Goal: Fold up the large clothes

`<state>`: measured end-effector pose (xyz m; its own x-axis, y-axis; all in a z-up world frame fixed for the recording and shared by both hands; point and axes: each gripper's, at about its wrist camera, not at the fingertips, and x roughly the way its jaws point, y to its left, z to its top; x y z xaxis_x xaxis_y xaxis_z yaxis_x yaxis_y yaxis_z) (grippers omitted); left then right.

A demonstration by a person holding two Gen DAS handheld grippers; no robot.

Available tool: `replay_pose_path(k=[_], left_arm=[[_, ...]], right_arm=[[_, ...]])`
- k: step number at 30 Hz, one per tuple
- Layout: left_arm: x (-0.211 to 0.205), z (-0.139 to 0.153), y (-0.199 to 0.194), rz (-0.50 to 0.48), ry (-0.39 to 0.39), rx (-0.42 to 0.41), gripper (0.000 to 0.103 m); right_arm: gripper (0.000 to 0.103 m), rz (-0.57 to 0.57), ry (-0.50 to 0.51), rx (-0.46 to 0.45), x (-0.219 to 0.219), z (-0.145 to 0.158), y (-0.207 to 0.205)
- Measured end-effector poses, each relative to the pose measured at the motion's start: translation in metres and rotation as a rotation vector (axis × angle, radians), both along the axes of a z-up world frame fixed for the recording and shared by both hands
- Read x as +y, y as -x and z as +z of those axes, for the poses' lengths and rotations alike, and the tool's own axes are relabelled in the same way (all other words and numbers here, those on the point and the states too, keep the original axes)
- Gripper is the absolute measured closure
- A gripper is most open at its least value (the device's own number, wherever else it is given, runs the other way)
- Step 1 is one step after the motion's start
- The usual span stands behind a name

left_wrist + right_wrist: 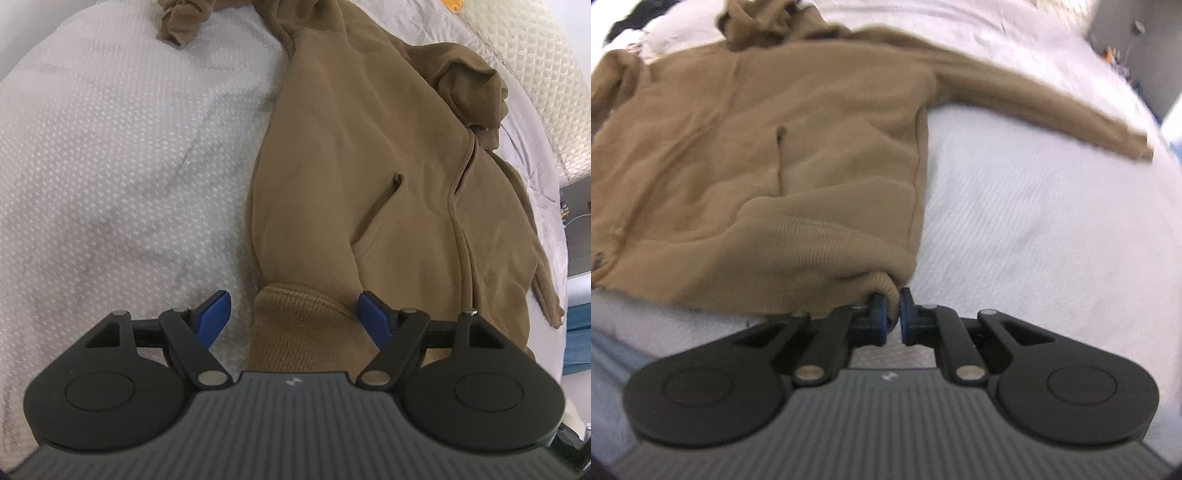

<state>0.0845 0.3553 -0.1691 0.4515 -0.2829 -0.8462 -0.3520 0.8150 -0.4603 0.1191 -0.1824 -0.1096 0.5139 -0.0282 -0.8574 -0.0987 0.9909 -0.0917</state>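
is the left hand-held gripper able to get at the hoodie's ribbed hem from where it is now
Probably yes: the left hand-held gripper is open, with the ribbed hem of the hoodie lying between its fingers and nothing in the way.

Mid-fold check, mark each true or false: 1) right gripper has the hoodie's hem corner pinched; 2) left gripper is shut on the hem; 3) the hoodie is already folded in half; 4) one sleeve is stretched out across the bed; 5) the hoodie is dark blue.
1) True. The right gripper is shut on the ribbed hem corner of the hoodie.
2) False. The left gripper is open, its blue fingers spread to either side of the ribbed hem, not clamped.
3) False. The hoodie lies spread out front-up on the bed, zipper and pocket showing.
4) True. A sleeve lies extended over the bedcover in the right wrist view.
5) False. It is tan-brown.
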Motion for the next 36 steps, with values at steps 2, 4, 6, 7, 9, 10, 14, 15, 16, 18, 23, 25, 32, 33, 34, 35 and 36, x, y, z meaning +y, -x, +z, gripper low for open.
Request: replay_pose_path(k=[2, 4, 6, 7, 9, 10, 14, 15, 16, 18, 23, 25, 32, 33, 34, 35, 36], left_arm=[[0.001, -0.002, -0.001, -0.001, 0.009, 0.001, 0.023], [0.001, -0.005, -0.004, -0.007, 0.02, 0.005, 0.023], [0.0, -0.009, -0.008, -0.028, 0.031, 0.025, 0.023], [0.0, -0.012, -0.011, -0.043, 0.042, 0.037, 0.023], [-0.002, -0.019, -0.016, -0.065, 0.067, 0.064, 0.023], [-0.004, -0.022, -0.019, -0.081, 0.078, 0.076, 0.023], [-0.015, -0.032, -0.03, -0.14, 0.1, 0.105, 0.023], [-0.018, -0.033, -0.033, -0.152, 0.095, 0.111, 0.023], [-0.02, -0.034, -0.034, -0.157, 0.084, 0.118, 0.023], [-0.023, -0.035, -0.036, -0.174, 0.068, 0.12, 0.031], [-0.036, -0.03, -0.039, -0.193, 0.022, 0.099, 0.063], [-0.036, -0.026, -0.035, -0.186, 0.024, 0.083, 0.073], [-0.026, -0.005, -0.017, -0.118, 0.045, 0.018, 0.088], [-0.025, 0.0, -0.013, -0.105, 0.048, 0.006, 0.089], [-0.025, 0.006, -0.009, -0.099, 0.049, -0.008, 0.089], [-0.024, 0.014, -0.003, -0.089, 0.046, -0.025, 0.091], [-0.025, 0.02, 0.001, -0.082, 0.044, -0.037, 0.092]], right_arm=[[0.095, -0.006, -0.031, 0.046, -0.012, 0.006, 0.001], [0.096, -0.017, -0.077, 0.146, -0.019, -0.003, 0.002], [0.1, -0.05, -0.105, 0.189, -0.03, -0.009, 0.003], [0.1, -0.045, -0.107, 0.195, -0.034, -0.01, 0.002], [0.097, -0.062, -0.205, 0.181, -0.048, -0.004, 0.0], [0.096, -0.077, -0.256, 0.161, -0.052, -0.001, -0.003], [0.048, -0.102, -0.373, 0.108, -0.052, -0.007, -0.022], [0.032, -0.131, -0.392, 0.118, -0.05, -0.015, -0.03], [0.03, -0.166, -0.404, 0.13, -0.049, -0.024, -0.038], [0.032, -0.253, -0.424, 0.166, -0.051, -0.044, -0.053], [0.024, -0.328, -0.612, 0.252, -0.067, -0.091, -0.072], [0.023, -0.333, -0.679, 0.247, -0.07, -0.095, -0.067], [0.069, -0.171, -0.685, 0.277, -0.05, -0.086, -0.062], [0.087, -0.18, -0.638, 0.276, -0.051, -0.082, -0.061], [0.089, -0.188, -0.639, 0.274, -0.055, -0.077, -0.061], [0.09, -0.181, -0.657, 0.259, -0.062, -0.068, -0.058], [0.091, -0.155, -0.652, 0.234, -0.066, -0.056, -0.054]])
